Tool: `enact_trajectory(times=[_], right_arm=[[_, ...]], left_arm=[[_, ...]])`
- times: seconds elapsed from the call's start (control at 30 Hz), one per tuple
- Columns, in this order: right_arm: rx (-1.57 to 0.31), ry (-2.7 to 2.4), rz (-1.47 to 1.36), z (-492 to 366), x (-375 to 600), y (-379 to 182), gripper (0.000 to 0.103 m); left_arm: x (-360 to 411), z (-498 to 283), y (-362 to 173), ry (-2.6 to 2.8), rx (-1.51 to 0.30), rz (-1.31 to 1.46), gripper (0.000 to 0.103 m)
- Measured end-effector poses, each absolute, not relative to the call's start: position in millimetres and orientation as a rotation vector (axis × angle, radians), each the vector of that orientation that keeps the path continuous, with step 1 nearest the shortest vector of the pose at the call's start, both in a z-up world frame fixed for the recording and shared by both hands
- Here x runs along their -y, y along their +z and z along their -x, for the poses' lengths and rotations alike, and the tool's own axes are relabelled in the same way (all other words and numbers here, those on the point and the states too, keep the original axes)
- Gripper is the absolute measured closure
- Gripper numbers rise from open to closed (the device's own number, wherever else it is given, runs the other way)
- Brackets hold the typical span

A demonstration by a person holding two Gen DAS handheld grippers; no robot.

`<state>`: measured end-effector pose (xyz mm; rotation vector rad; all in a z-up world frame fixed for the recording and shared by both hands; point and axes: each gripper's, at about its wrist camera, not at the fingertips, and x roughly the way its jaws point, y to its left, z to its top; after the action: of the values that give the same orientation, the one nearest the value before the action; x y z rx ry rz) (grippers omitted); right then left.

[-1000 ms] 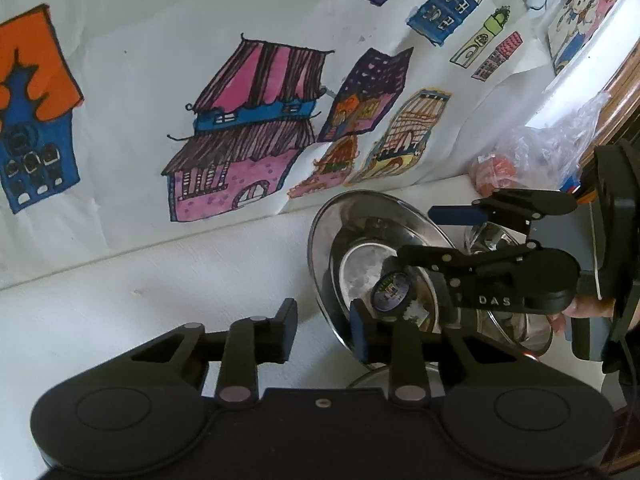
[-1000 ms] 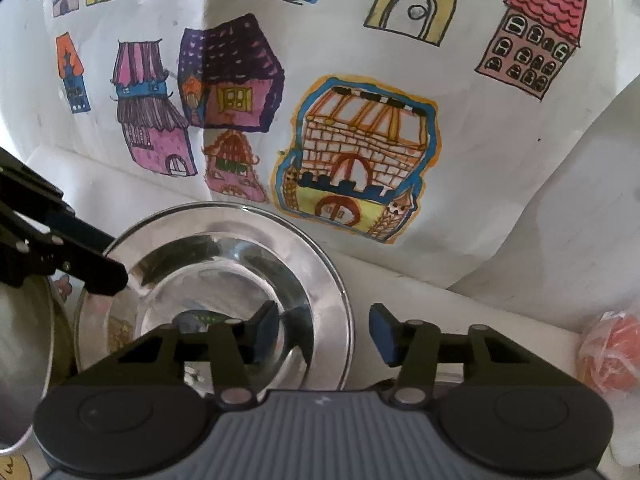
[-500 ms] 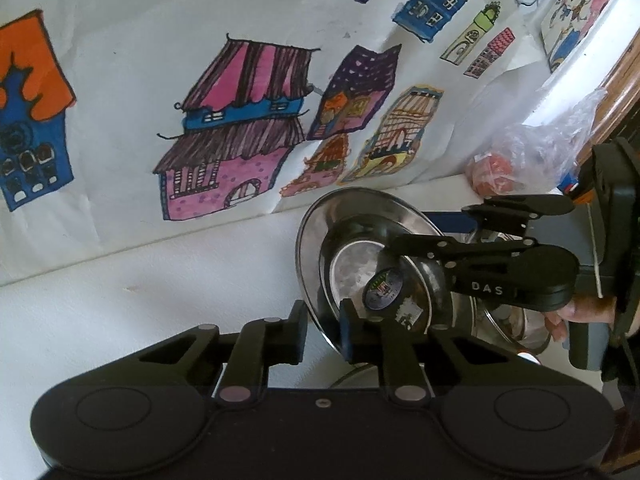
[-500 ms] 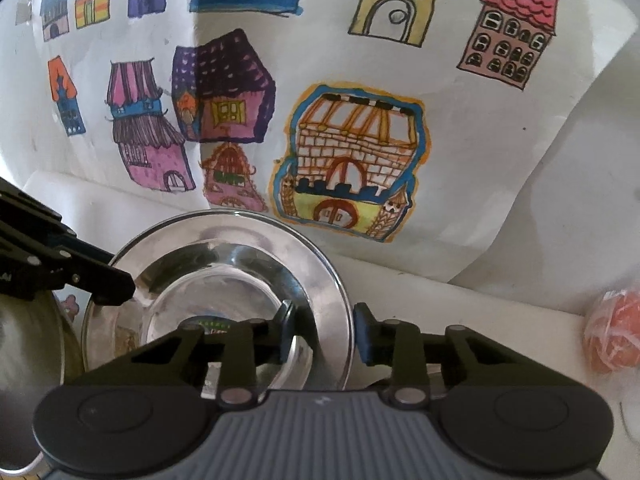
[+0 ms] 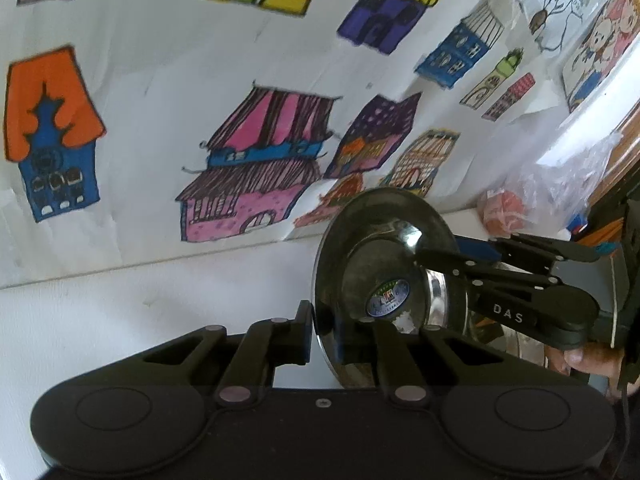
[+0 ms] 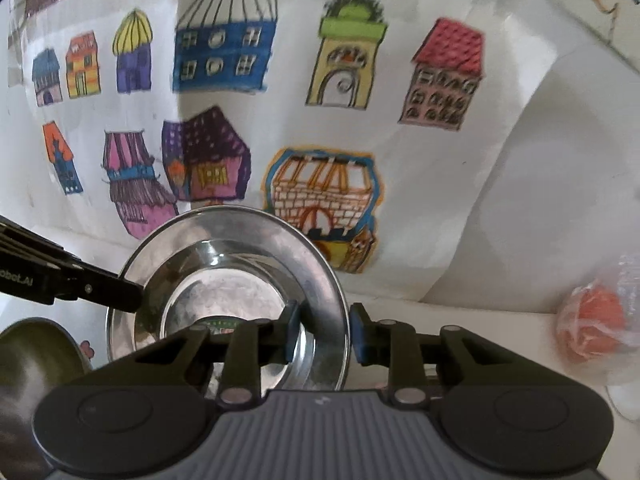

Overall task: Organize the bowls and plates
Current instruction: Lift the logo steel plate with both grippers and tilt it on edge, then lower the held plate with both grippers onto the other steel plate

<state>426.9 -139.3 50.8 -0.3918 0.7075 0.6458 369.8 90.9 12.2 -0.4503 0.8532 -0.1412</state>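
Overhead, the wall (image 5: 168,92) fills the background of both views, papered with coloured drawings of houses (image 5: 256,168). Below it runs the white counter (image 5: 120,304).

Plate (image 5: 360,248): one steel plate, held on edge, nearly upright, off the counter. In the left view it sits at 3 o'clock of centre; in the right view, at 7 o'clock. It has a broad flat rim, a shallow well and a round sticker (image 5: 389,298) in the middle.

Bowl (image 6: 28,356): part of a dark metal vessel, probably a bowl, shows at 8 o'clock in the right view, beside the plate. Whether they touch cannot be told.

Bag (image 6: 596,320): clear plastic with something orange inside, at 3 o'clock, well apart from the plate.

Left gripper (image 5: 326,334): clenched on the plate rim, one pad on each face.

Right gripper (image 6: 322,334): straddles the opposite rim. The inner pad looks seated on the plate; the outer pad appears to stand just off the edge, so a full clamp cannot be confirmed.

Handling, as judged:
- Stiff, thin, light; will not flex or break.
- Polished steel is slippery; a pinched rim may pivot or slide between the pads.
- Take hold on the flat rim, pads well inboard of the edge, not on the curved well.
- Two opposed grips resist swinging.
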Motion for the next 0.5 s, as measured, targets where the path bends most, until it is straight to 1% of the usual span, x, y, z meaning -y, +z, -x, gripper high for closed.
enact_trajectory(times=[0.5], right_arm=[[-0.646, 0.577, 0.318, -407, 184, 85, 0.074]], left_arm=[[-59, -365, 58, -0.154, -0.795, 0.414, 0.093]])
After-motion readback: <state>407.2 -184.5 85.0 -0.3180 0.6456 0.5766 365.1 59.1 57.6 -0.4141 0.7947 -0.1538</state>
